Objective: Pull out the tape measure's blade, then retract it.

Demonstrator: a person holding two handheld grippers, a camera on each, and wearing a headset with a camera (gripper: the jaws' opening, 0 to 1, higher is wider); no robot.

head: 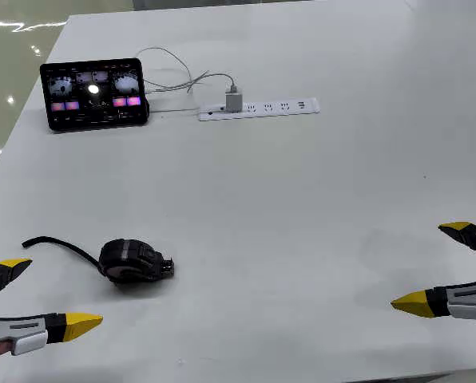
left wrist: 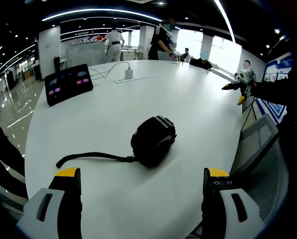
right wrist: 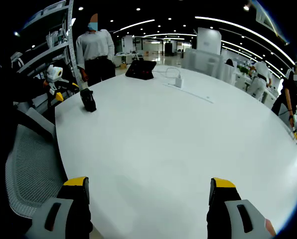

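A black tape measure point(head: 134, 261) lies on the white table point(head: 286, 207) at the near left, its black wrist strap point(head: 58, 244) trailing to the left. My left gripper point(head: 46, 295) is open just in front of it, yellow-tipped fingers apart and empty. In the left gripper view the tape measure point(left wrist: 153, 140) sits a short way ahead, between the lines of the jaws of my left gripper point(left wrist: 141, 174). My right gripper point(head: 438, 267) is open at the near right edge, far from the tape. The right gripper view has the tape measure point(right wrist: 88, 100) far off at the left, beyond my right gripper point(right wrist: 148, 183).
A tablet point(head: 94, 92) with a lit screen stands at the far left of the table. A white power strip point(head: 258, 107) with a charger and cables lies beside it. People stand around other tables in the background. A mesh chair point(right wrist: 31, 169) is beside the table edge.
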